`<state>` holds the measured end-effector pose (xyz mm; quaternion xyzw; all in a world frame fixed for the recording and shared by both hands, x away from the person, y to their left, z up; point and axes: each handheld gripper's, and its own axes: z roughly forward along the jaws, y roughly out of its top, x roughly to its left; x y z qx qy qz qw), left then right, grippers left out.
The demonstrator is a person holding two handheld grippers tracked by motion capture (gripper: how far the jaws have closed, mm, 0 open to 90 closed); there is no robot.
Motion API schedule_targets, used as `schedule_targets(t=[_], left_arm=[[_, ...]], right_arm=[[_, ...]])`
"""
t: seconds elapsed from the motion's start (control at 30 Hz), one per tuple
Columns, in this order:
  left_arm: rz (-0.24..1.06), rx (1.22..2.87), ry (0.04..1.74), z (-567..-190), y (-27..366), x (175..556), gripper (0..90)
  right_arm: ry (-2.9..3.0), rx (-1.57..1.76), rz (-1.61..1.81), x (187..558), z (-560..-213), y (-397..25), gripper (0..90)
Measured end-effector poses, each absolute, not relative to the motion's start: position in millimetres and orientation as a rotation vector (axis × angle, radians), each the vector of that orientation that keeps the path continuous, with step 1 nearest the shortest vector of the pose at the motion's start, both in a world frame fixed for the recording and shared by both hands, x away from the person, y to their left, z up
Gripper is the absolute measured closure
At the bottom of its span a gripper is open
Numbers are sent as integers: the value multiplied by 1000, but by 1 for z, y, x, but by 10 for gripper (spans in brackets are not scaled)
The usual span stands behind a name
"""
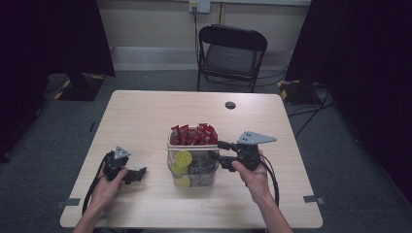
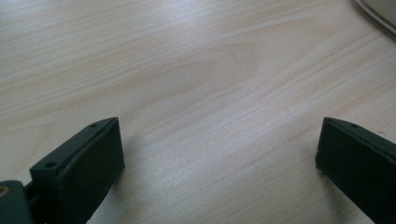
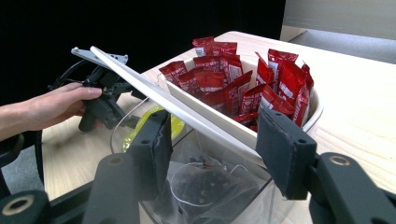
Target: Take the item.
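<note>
A: Two grippers w/ a person at a wooden table [image 1: 145,116]. Clear plastic container [image 1: 192,170] sits at table centre, red sachets [image 1: 194,135] packed in a white tray [image 1: 171,144] at its 12 o'clock end, yellow-green discs [image 1: 182,159] and clear bags [image 3: 210,186] below. Where's each tool?

B: Right gripper [image 1: 217,155] is at the box's 3 o'clock, jaws spread wide; its own view has the white rim [image 3: 187,114] running between them, contact not clear. Left gripper [image 1: 138,174] rests low at the box's 9 o'clock, jaws wide apart over bare wood, holding nothing.

A: How'd the box handle?

B: Prob. light, thin-walled, stiff-ish but slick; may flex or skid if squeezed hard. Tray looks loose on top, so it could tip and spill sachets. Best bite, I'd say: the rim edge at 3 o'clock, w/ the other tool steadying the 9 o'clock wall.
</note>
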<state>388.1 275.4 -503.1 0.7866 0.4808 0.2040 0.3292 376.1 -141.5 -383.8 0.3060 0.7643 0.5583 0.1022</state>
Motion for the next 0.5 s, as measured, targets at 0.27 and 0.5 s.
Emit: schedule_targets(t=[0.27,0.5], left_arm=[[534,2059,1258,-503,275,388,3],[533,2058,1258,-503,275,388,3]], right_arm=[[2258,901,1647,376,-384,-141,459],[2262,902,1642,376,-383,-141,462]])
